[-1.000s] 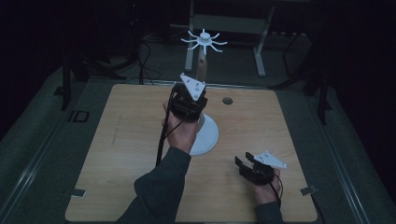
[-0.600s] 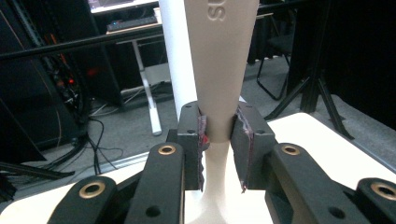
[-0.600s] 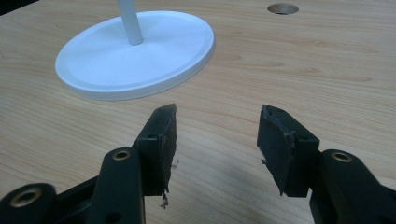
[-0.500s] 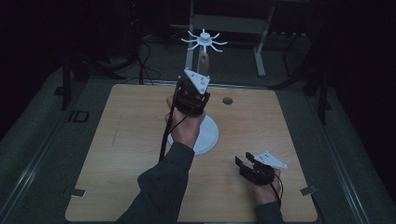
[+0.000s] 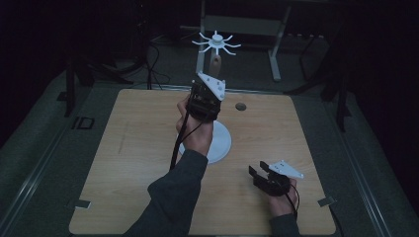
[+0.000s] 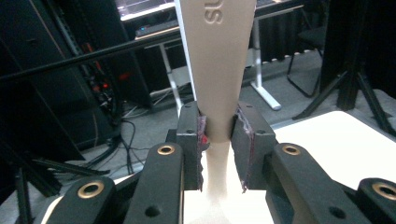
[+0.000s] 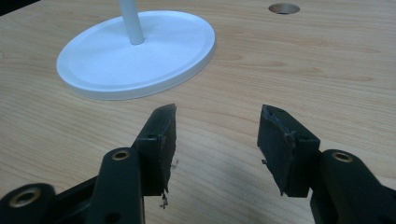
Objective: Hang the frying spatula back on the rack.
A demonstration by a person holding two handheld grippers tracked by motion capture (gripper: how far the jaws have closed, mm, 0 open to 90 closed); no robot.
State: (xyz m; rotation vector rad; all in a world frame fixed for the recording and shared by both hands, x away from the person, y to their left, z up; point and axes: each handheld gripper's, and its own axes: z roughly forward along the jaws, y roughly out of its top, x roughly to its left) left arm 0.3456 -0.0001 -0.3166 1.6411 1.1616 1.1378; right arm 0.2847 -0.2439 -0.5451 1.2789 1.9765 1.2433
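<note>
Desk point(image 5: 123, 163) wooden, with white stand point(image 5: 220, 143) near centre, spoked top point(image 5: 216, 43) at 12 o'clock. Beige spoon handle point(image 6: 219, 70) upright, raised beside the stand's pole, clamped in left tongs point(image 5: 210, 89). Right tongs point(image 7: 217, 135) jaws apart, nothing between them, low over desk at 5 o'clock of stand

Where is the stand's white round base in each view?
High view: white round base at mid-table, partly behind the left hand.
Left gripper view: cannot tell; the jaws clamp a tan handle that blocks the middle.
Right gripper view: upper left, beyond the open jaws.
Shared landmark: the wooden table.
</note>
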